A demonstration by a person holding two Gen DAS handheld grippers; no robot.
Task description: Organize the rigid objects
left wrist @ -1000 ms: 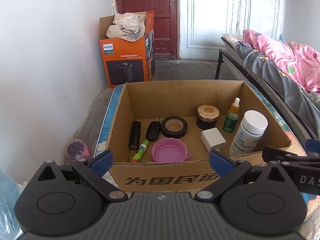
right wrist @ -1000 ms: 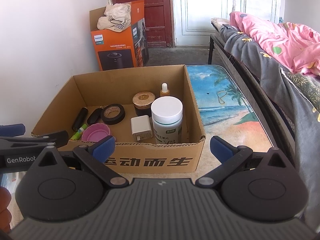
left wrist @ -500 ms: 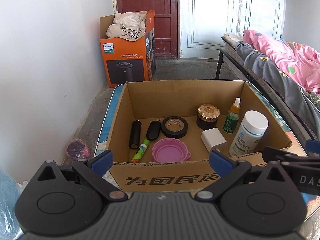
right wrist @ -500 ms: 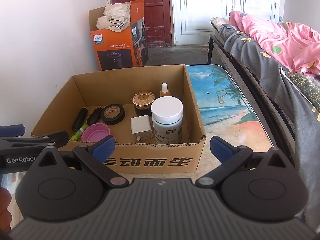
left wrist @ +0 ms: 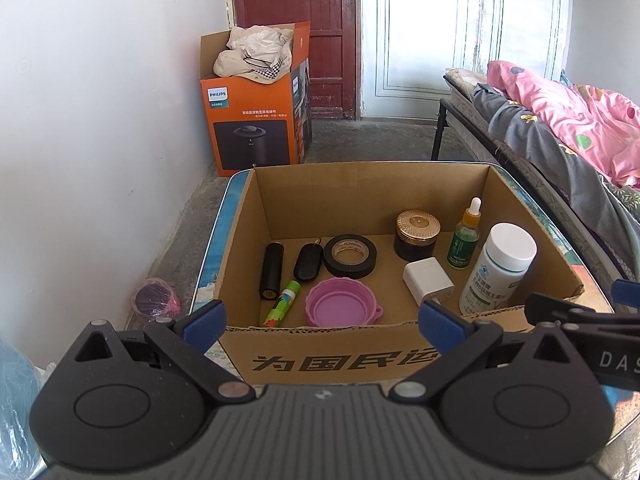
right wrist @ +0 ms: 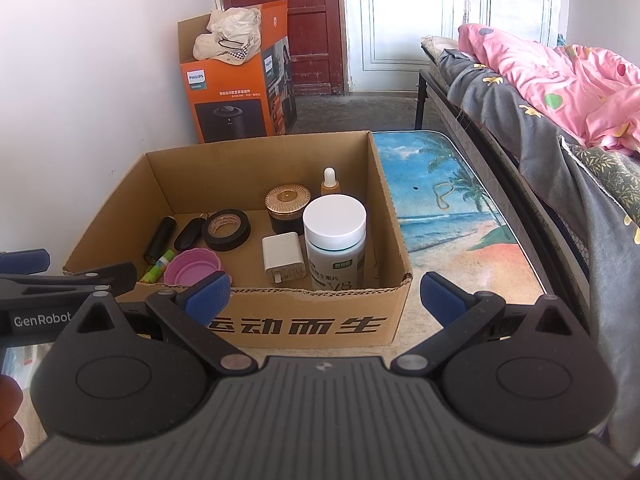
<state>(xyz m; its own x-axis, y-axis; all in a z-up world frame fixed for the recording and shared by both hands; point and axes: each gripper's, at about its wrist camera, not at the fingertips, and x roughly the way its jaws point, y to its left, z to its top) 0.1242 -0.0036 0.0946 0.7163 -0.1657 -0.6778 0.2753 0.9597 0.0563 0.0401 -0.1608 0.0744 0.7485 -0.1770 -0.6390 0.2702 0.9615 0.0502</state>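
Observation:
An open cardboard box (left wrist: pixel 336 354) (right wrist: pixel 308 320) stands on a table with a beach picture (right wrist: pixel 452 216). Inside lie a white pill bottle (left wrist: pixel 500 268) (right wrist: pixel 335 240), a white charger (left wrist: pixel 428 282) (right wrist: pixel 284 258), a dropper bottle (left wrist: pixel 464 236), a gold-lidded jar (left wrist: pixel 417 234) (right wrist: pixel 288 208), black tape (left wrist: pixel 350 256) (right wrist: pixel 226 229), a pink cup (left wrist: pixel 340 307), a glue stick (left wrist: pixel 281 303), a black cylinder (left wrist: pixel 272 270) and a key fob (left wrist: pixel 308 261). My left gripper (left wrist: pixel 320 322) and right gripper (right wrist: pixel 326 296) are open and empty, in front of the box's near wall.
An orange Philips box (left wrist: pixel 256 120) with cloth in it stands on the floor by the red door. A bed with a pink and grey quilt (right wrist: pixel 560 92) runs along the right. A white wall is on the left. A rubber band (right wrist: pixel 442 194) lies on the table.

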